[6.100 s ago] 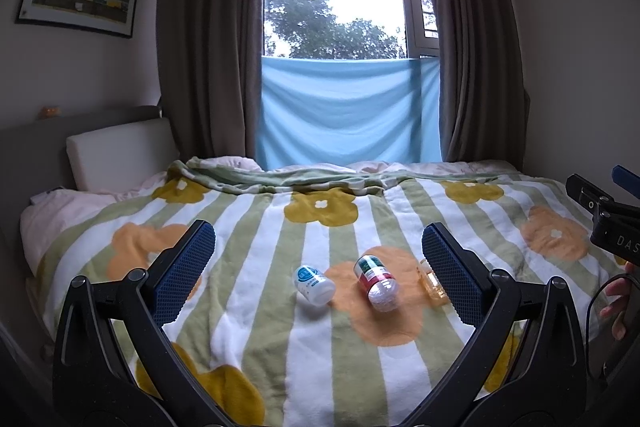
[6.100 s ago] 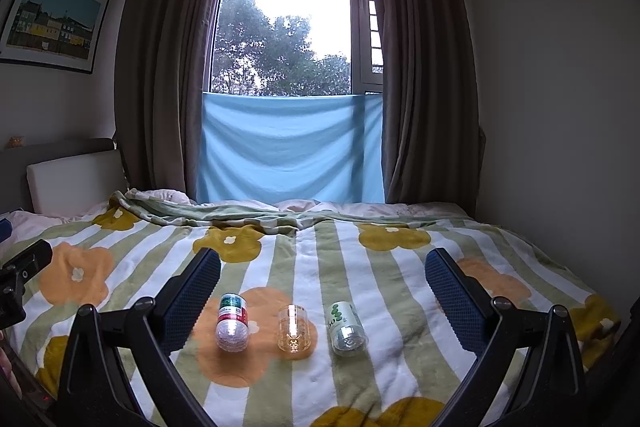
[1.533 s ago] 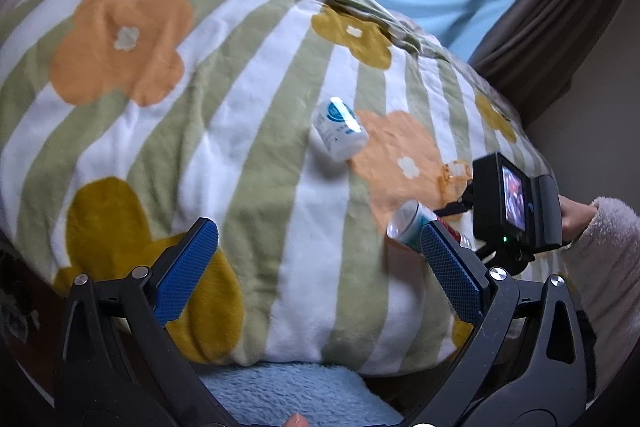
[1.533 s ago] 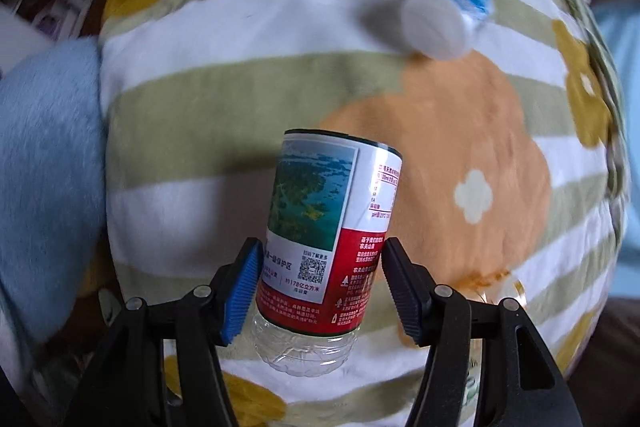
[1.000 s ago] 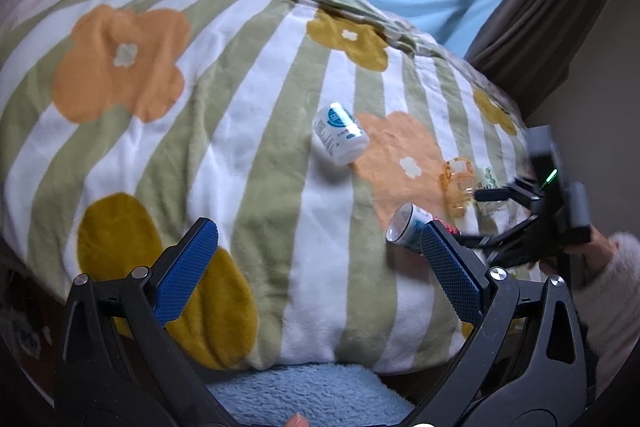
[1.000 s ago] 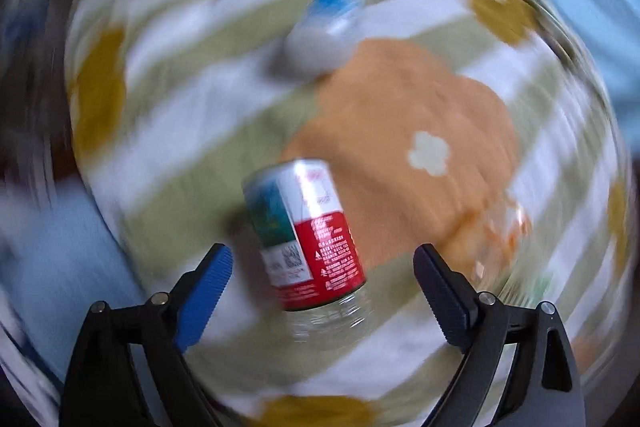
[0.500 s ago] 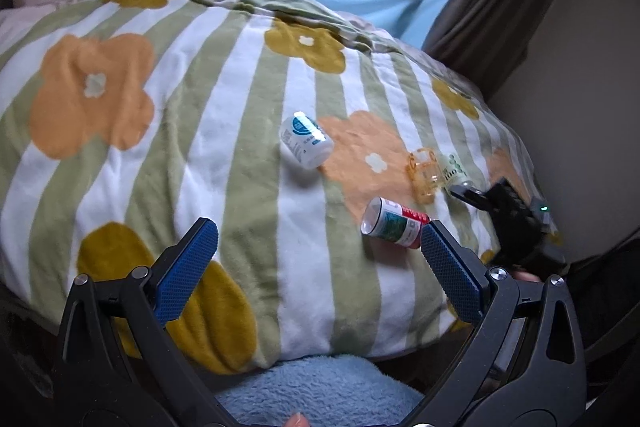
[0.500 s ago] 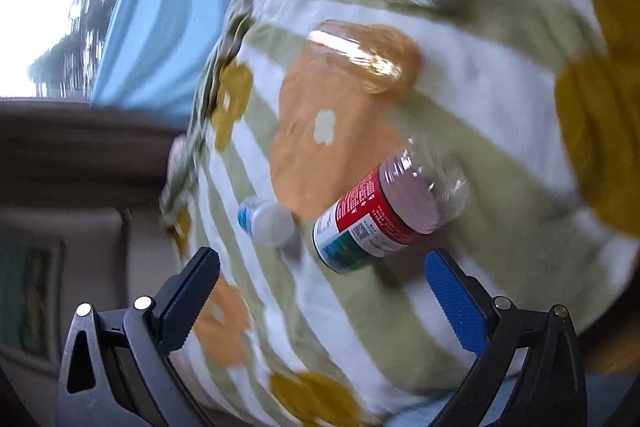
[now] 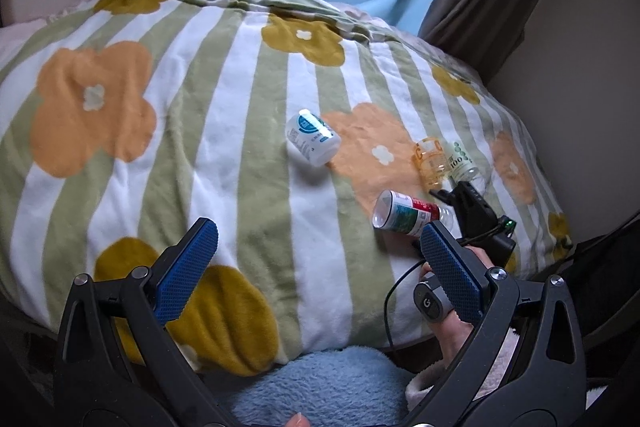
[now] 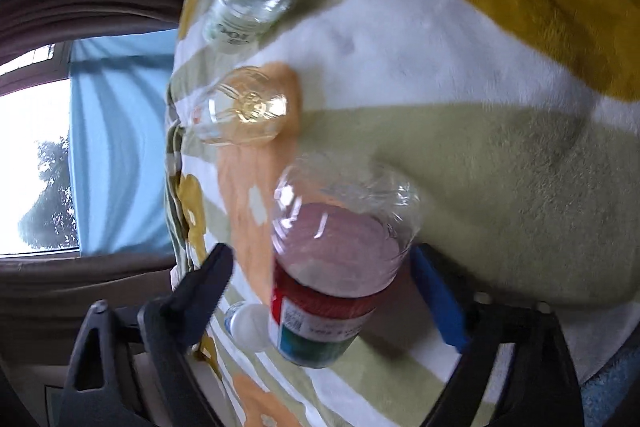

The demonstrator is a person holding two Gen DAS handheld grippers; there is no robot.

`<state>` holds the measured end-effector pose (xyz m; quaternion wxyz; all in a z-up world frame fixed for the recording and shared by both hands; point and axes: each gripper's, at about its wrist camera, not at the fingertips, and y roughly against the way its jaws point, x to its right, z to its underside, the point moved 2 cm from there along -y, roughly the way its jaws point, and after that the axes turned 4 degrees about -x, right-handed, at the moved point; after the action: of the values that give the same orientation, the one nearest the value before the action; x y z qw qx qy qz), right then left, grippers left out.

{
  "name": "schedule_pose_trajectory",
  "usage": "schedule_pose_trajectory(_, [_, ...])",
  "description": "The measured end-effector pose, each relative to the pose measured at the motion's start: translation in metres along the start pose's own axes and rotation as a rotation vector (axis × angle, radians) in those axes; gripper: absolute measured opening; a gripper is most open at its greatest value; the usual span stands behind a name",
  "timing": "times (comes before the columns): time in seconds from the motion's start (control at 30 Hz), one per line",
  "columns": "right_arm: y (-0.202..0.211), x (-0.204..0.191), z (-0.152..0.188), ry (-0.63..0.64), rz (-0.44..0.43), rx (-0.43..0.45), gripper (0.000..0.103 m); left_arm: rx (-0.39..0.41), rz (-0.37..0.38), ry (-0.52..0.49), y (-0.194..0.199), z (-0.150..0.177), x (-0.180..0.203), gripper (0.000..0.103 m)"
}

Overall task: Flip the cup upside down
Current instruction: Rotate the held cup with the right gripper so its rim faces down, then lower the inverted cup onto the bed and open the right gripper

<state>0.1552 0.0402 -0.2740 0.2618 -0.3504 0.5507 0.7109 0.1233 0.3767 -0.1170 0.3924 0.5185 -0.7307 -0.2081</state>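
The red-labelled cup (image 10: pixel 332 267) lies on its side on the bed's blanket (image 9: pixel 224 131), clear base toward the right gripper (image 10: pixel 320 291), long axis running away between its wide-open, empty jaws. Blur hides whether they touch it. The left gripper (image 9: pixel 316 267), also open and empty, hovers farther off.

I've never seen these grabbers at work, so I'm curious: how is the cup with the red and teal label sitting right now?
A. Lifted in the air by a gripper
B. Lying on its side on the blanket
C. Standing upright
B: the red-and-teal cup lies tipped over on the blanket, and the open right gripper sits around it without gripping.
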Motion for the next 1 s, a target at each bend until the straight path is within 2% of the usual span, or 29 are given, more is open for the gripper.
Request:
schedule_pose_trajectory(0.03, [-0.003,0.002,-0.001,-0.011,-0.002,-0.004,0.075,-0.005,0.005,0.000,-0.003,-0.001,0.000,0.101])
schedule_pose_trajectory(0.17, [-0.009,0.005,-0.004,-0.016,-0.006,-0.004,0.060,-0.013,0.000,-0.007,-0.008,0.000,0.003,0.101])
schedule_pose_trajectory(0.3, [-0.009,0.002,-0.004,0.009,-0.007,-0.019,0.059,-0.011,-0.003,-0.006,-0.010,-0.001,0.004,0.101])
schedule_pose_trajectory(0.4, [-0.002,-0.013,-0.003,0.111,-0.012,-0.029,0.059,0.002,-0.004,-0.001,-0.009,-0.002,0.007,0.101])
schedule_pose_trajectory(0.5, [0.013,-0.045,-0.001,0.357,-0.015,-0.018,0.059,0.022,-0.001,0.013,-0.008,-0.001,0.008,0.101])
schedule_pose_trajectory(0.67, [0.029,-0.097,0.011,0.958,0.038,0.037,0.059,0.036,-0.026,0.027,-0.010,0.002,0.011,0.101])
schedule_pose_trajectory(0.77, [0.032,-0.103,0.028,1.277,0.073,0.086,0.059,0.044,-0.042,0.048,-0.013,0.004,0.012,0.101])
schedule_pose_trajectory(0.83, [0.026,-0.101,0.037,1.453,0.085,0.100,0.059,0.045,-0.055,0.061,-0.017,0.005,0.013,0.101])
schedule_pose_trajectory(0.93, [0.019,-0.088,0.047,1.634,0.083,0.079,0.059,0.046,-0.066,0.084,-0.025,0.007,0.017,0.101])
schedule_pose_trajectory(1.0, [0.013,-0.081,0.051,1.704,0.069,0.059,0.059,0.048,-0.073,0.092,-0.030,0.008,0.020,0.101])
